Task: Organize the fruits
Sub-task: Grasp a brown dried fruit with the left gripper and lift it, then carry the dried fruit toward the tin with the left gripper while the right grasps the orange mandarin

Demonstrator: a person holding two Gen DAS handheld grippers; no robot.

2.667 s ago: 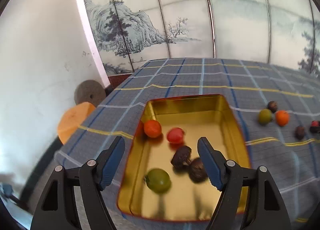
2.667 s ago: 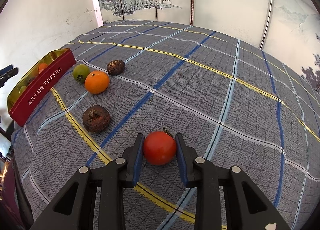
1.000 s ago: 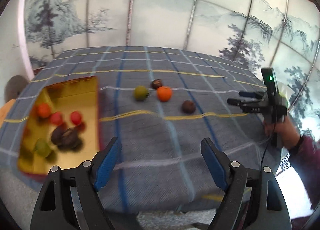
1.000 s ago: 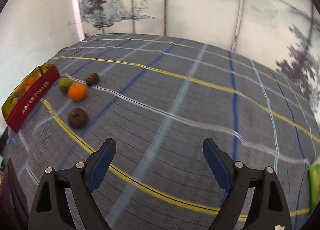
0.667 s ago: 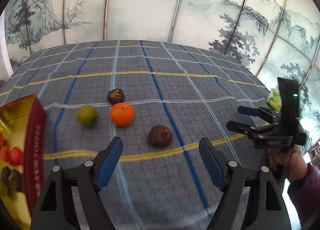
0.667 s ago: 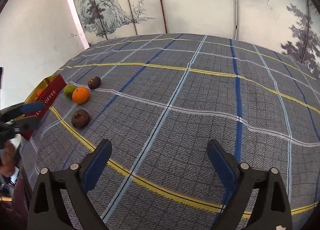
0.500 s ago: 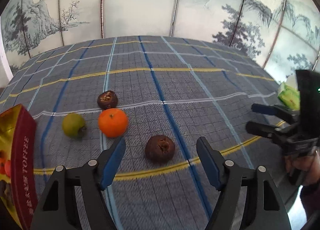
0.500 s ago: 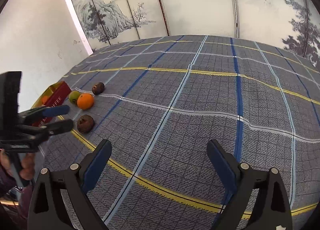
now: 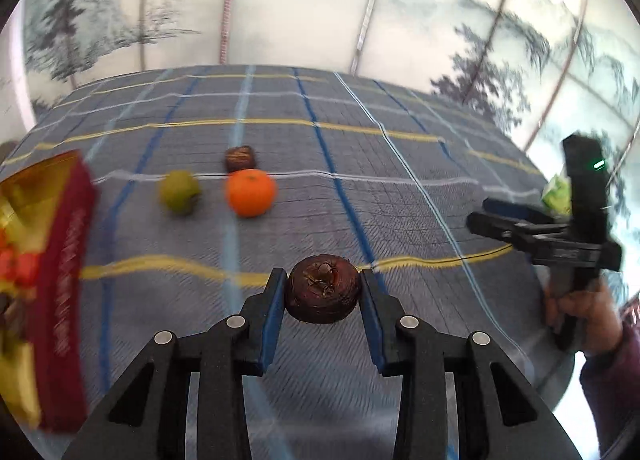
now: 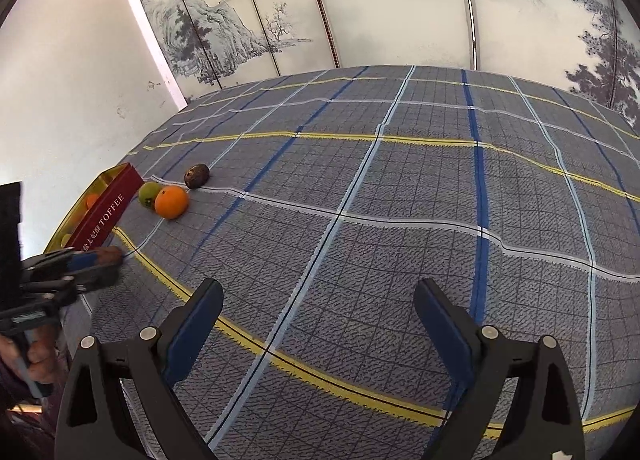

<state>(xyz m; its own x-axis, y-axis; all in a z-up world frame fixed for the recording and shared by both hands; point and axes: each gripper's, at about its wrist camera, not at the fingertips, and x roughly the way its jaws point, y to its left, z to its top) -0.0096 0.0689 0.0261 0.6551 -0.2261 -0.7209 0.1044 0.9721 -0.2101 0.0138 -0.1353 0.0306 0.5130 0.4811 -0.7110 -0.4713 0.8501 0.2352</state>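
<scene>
left gripper (image 9: 323,292) clamped on dark brown fruit (image 9: 322,289), squarely between jaws, roundish, no clear long axis. tin (image 9: 60,260) lies left of it, nearer left gripper. right gripper (image 10: 318,324) jaws wide apart, holding nothing. loose on cloth (image 9: 400,188): one orange (image 9: 251,192), one green fruit (image 9: 179,192), one brown fruit (image 9: 240,156).
</scene>
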